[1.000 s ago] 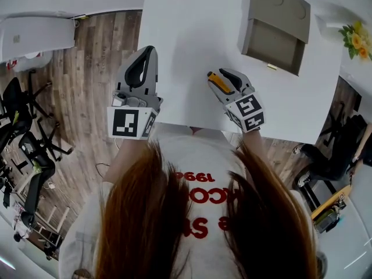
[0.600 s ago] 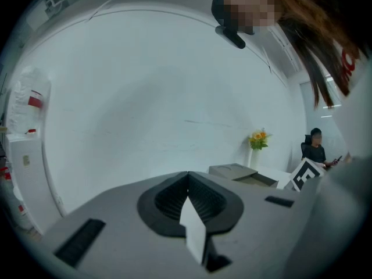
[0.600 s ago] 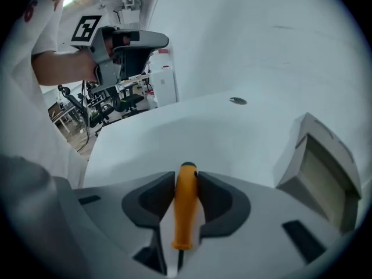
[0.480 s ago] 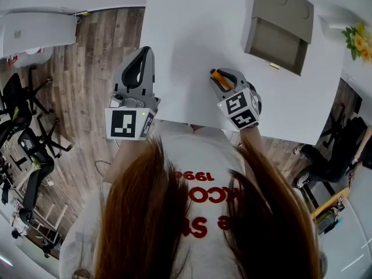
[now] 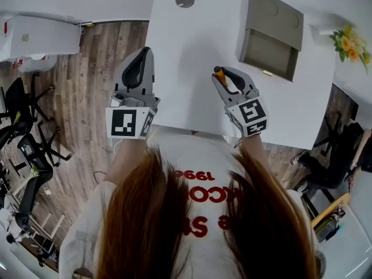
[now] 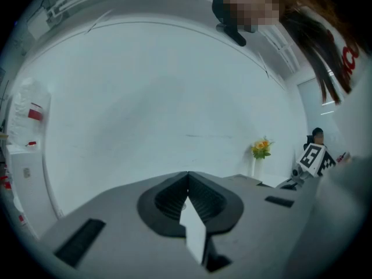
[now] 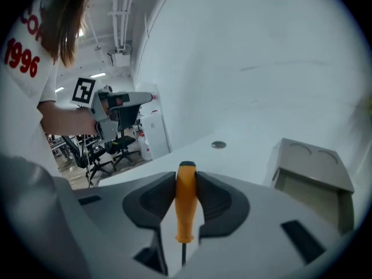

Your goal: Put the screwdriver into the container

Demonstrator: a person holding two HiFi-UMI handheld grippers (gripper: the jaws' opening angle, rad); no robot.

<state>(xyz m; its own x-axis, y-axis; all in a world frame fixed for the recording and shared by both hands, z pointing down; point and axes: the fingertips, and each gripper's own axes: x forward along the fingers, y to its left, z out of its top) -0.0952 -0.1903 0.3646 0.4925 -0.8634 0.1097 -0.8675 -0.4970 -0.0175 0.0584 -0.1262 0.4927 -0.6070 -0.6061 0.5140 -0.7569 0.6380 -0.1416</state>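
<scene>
My right gripper (image 5: 224,74) is over the white table (image 5: 192,51), near its front edge. Its jaws are closing, and the pads press on the orange handle of the screwdriver (image 7: 186,199), which points up with its thin shaft hanging down. From the head view only the handle's tip (image 5: 218,72) shows. The container (image 5: 270,39), an open grey-tan box, stands at the table's far right, beyond the right gripper (image 7: 186,179). My left gripper (image 5: 145,52) is held at the table's left edge, shut and empty, its tips meeting (image 6: 187,174).
A round metal grommet (image 5: 185,0) sits in the table's far middle. A vase of yellow flowers (image 5: 349,42) stands right of the container (image 7: 308,167). Black office chairs (image 5: 23,138) and a white cabinet (image 5: 38,36) stand on the wooden floor at left.
The right gripper's jaws have closed in on the orange handle and it has tipped more upright, so less of the handle shows from above. The left gripper has stayed put.
</scene>
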